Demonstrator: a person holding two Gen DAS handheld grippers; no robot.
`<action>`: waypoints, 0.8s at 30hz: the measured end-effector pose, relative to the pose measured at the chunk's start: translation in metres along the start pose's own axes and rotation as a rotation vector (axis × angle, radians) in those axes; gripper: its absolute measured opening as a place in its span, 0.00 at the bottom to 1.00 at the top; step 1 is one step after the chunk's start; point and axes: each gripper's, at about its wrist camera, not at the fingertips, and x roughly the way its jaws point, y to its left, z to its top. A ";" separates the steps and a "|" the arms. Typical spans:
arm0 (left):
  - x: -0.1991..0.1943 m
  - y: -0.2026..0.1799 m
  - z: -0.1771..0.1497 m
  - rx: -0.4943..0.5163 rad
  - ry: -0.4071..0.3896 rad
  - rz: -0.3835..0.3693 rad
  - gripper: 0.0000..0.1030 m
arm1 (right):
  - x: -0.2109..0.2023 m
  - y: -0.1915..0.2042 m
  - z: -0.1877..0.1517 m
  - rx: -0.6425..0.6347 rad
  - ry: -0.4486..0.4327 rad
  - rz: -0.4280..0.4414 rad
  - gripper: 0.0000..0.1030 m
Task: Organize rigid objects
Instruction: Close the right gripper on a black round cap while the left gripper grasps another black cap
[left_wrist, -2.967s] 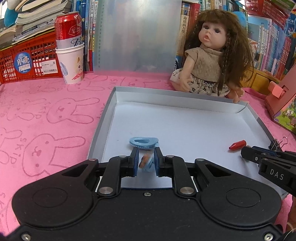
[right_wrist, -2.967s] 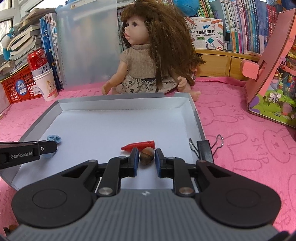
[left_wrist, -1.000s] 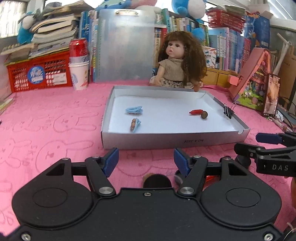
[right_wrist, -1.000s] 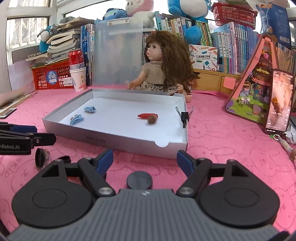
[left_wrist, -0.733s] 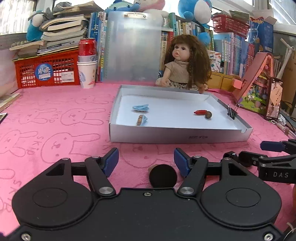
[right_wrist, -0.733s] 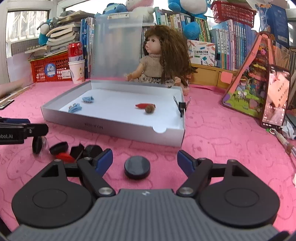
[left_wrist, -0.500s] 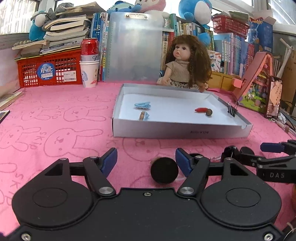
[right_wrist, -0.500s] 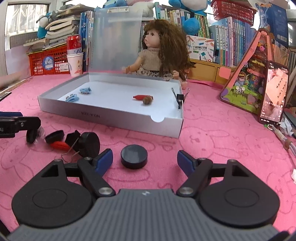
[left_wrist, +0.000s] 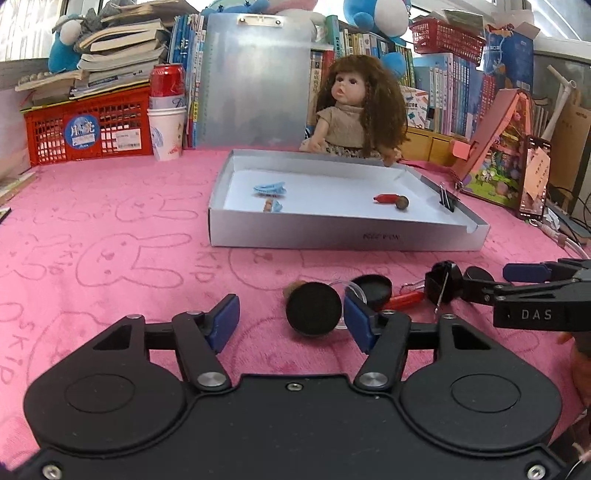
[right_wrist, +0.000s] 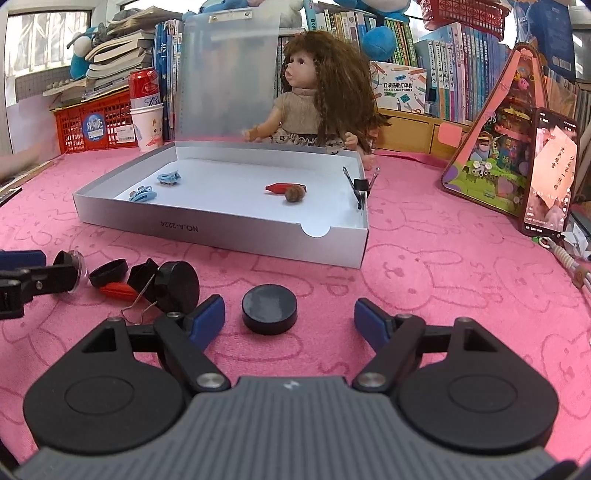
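A black disc (left_wrist: 314, 308) stands on edge on the pink cloth between the fingers of my left gripper (left_wrist: 290, 321). The jaws are closing and the pads are clear of the disc, the right pad being the nearer. My right gripper (right_wrist: 290, 319) is open, with a flat black puck (right_wrist: 269, 308) lying between its fingers. Beside them is a small pile: a black cap (right_wrist: 109, 271), a red piece (right_wrist: 118, 291), a black binder clip (right_wrist: 142, 278) and another black disc (right_wrist: 177, 291). The grey box (left_wrist: 347, 236) behind holds blue hair clips (left_wrist: 269, 188), a red piece (left_wrist: 384, 198) and a brown nut (left_wrist: 402, 202).
A binder clip (right_wrist: 360, 184) sits on the box's right rim. A doll (left_wrist: 354, 110) and a metal clipboard (left_wrist: 255, 81) stand behind the box. A red crate (left_wrist: 88, 129), cup and can are at the back left; a pink toy house (right_wrist: 502, 147) and a phone (right_wrist: 550, 177) at the right.
Both grippers have left the box, where a hair clip and the nut now lie, and dropped to the pile in front. The left jaws have narrowed around the upright disc.
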 end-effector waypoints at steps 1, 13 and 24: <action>0.001 0.000 -0.001 0.000 -0.005 0.006 0.56 | 0.000 0.000 0.000 -0.001 0.000 0.000 0.83; 0.003 -0.007 -0.007 0.037 -0.030 0.044 0.51 | 0.000 -0.001 0.000 -0.001 0.000 -0.002 0.83; 0.004 -0.008 -0.008 0.043 -0.036 0.054 0.52 | 0.000 -0.001 0.000 -0.002 -0.001 -0.002 0.83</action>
